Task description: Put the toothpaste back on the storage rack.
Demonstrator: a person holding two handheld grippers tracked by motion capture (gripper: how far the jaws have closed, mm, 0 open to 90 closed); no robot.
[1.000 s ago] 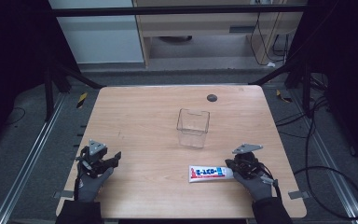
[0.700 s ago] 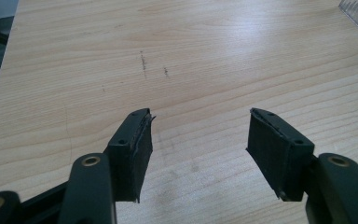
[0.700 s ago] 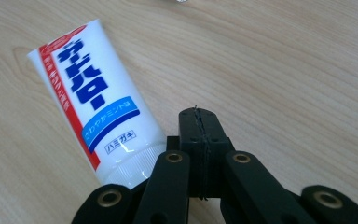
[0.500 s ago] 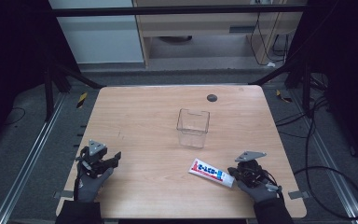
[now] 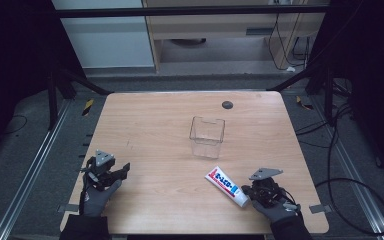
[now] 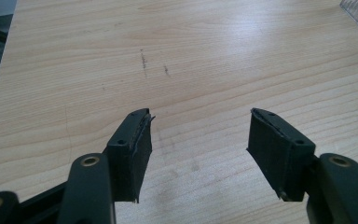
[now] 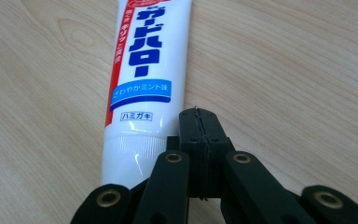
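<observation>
High view: on the pale wooden table (image 5: 155, 120), a clear square plastic container (image 5: 207, 136) stands near the middle, with the white, red-and-blue toothpaste tube (image 5: 226, 186) lying flat just in front of it toward the right. The right gripper (image 5: 252, 192), jaws pressed together on nothing, sits beside the tube's cap end; the left gripper (image 5: 121, 169) rests apart, jaws wide. The tube looks light, soft and slick, so a grip across its firmer shoulder near the cap seems safest.

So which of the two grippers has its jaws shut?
The right gripper: its jaws are pressed together, empty, beside the toothpaste tube. The left gripper stands wide open over bare table.
</observation>
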